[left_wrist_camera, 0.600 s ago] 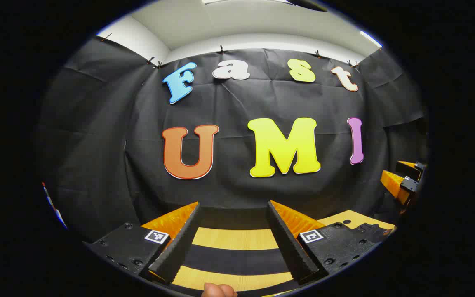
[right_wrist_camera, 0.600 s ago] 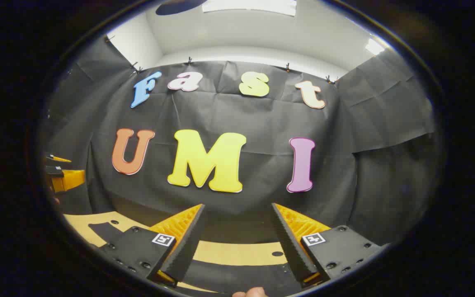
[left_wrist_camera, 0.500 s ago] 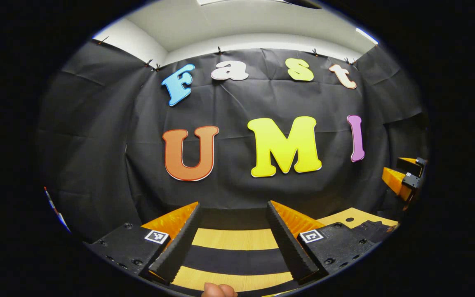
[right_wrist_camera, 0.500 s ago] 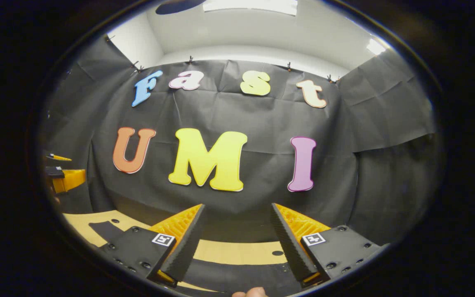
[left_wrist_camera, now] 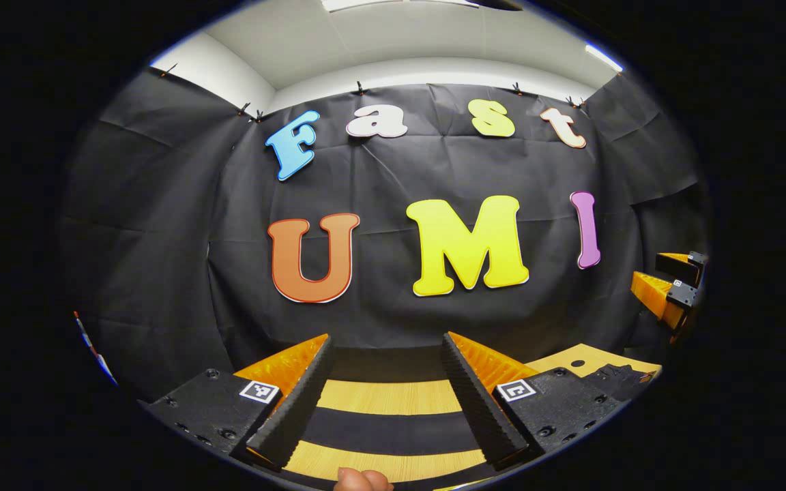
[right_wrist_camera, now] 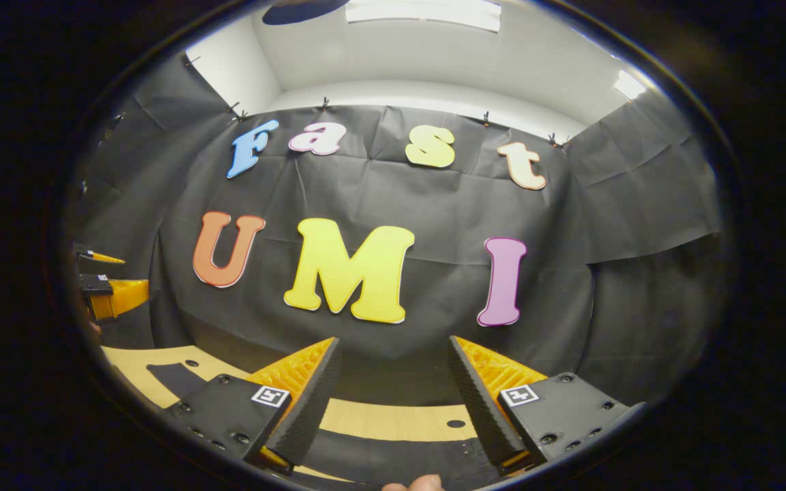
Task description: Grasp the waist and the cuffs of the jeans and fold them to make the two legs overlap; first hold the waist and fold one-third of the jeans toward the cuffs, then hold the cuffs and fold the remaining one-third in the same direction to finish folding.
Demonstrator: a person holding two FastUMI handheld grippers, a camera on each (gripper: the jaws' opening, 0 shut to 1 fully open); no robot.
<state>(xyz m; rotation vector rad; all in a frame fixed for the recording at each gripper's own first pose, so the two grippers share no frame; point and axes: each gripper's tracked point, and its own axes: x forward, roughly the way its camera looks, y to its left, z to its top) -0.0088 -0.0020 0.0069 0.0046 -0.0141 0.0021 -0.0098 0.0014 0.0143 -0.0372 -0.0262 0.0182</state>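
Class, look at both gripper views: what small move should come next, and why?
Probably tilt both down toward the table. The left hand-held gripper and right hand-held gripper are open and empty, aimed at the booth wall above the wooden top. A dark band lies below; whether that is the jeans I cannot tell.

Tools: two. Left tool (left_wrist_camera: 386, 389), one, with two ridged black fingers (left_wrist_camera: 294, 409) set apart, nothing between them. Right tool (right_wrist_camera: 393, 395), one, likewise two fingers (right_wrist_camera: 311, 406) parted and empty.
Worktop (left_wrist_camera: 386, 395): one, pale wood with dark bands across it.
Fingertips at the lower edge: one (left_wrist_camera: 362, 479) in the left gripper view, one in the right gripper view.
Ceiling lights (right_wrist_camera: 424, 10): two in the right gripper view.
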